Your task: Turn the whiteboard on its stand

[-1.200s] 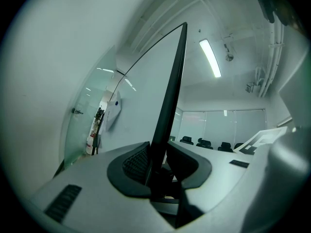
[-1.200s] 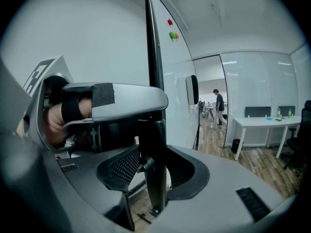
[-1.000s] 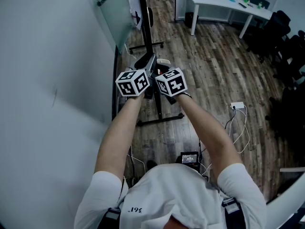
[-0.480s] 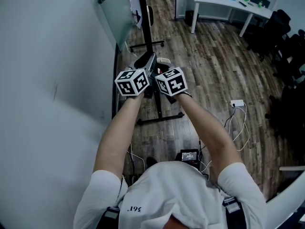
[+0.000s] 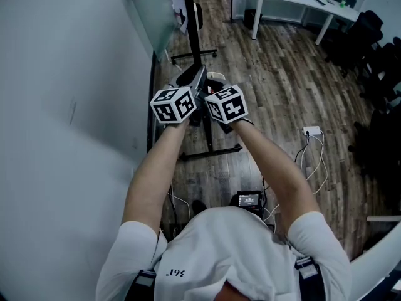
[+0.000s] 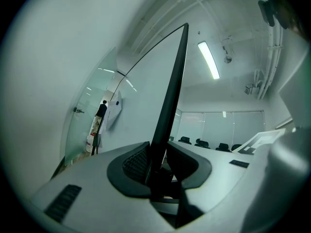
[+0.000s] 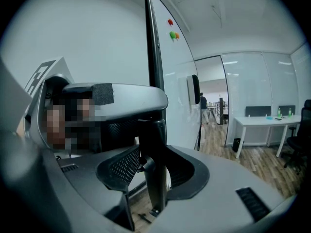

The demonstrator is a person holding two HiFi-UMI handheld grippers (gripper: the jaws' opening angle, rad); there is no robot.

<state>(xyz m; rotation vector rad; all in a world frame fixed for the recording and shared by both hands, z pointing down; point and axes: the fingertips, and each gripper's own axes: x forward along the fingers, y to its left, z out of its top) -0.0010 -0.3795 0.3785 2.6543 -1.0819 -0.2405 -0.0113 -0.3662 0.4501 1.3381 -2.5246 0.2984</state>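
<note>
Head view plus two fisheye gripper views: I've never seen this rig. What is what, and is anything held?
A person wears a head camera looking steeply down. Each hand carries a hand-held gripper topped by a marker cube, with its own camera looking along the jaws. The left hand-held gripper and the right hand-held gripper both clamp the dark edge of the whiteboard, which stands on a black stand on the wooden floor.
</note>
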